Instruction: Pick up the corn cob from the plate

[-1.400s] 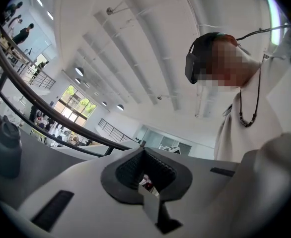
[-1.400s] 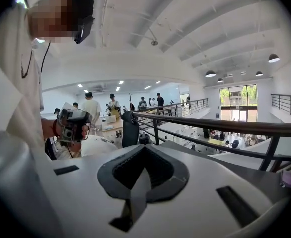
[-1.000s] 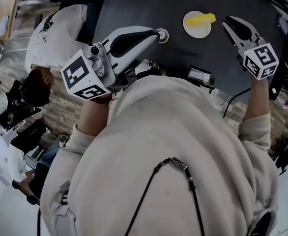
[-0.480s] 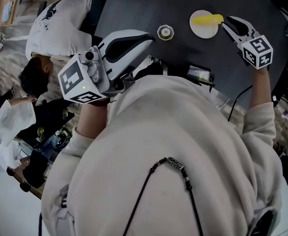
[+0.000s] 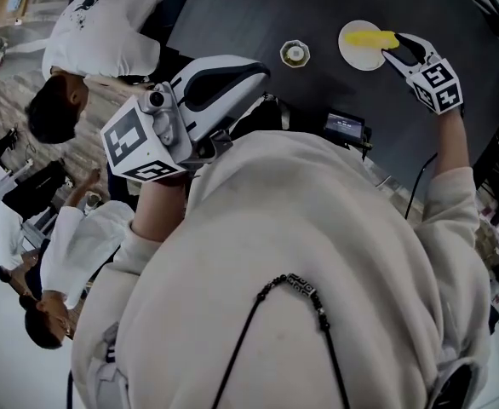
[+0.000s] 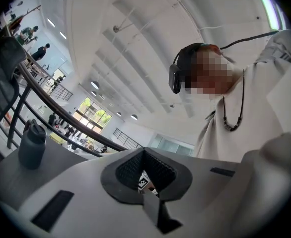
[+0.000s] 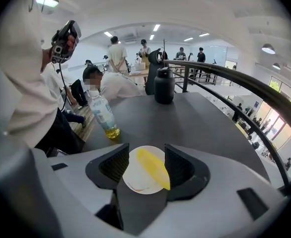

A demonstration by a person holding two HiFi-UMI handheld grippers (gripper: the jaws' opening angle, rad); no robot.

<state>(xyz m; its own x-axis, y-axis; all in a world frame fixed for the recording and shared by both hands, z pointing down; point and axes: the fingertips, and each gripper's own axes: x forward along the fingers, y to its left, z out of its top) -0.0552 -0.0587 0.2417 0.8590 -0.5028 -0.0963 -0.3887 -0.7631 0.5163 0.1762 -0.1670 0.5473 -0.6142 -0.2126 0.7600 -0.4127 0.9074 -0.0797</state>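
While opening, claw (image 5: 396, 48) over corn cob (image 7: 153, 170)

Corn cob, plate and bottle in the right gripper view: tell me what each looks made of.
Corn cob: smooth and evenly bright yellow, no distinct kernels showing, so possibly a plastic toy; not certain.
Plate: thin, flat, matte white, likely paper or plastic.
Bottle: looks like clear plastic, with a see-through wall and yellow liquid visible at the bottom.

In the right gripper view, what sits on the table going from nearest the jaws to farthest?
plate bearing the corn cob -> plastic bottle -> dark flask
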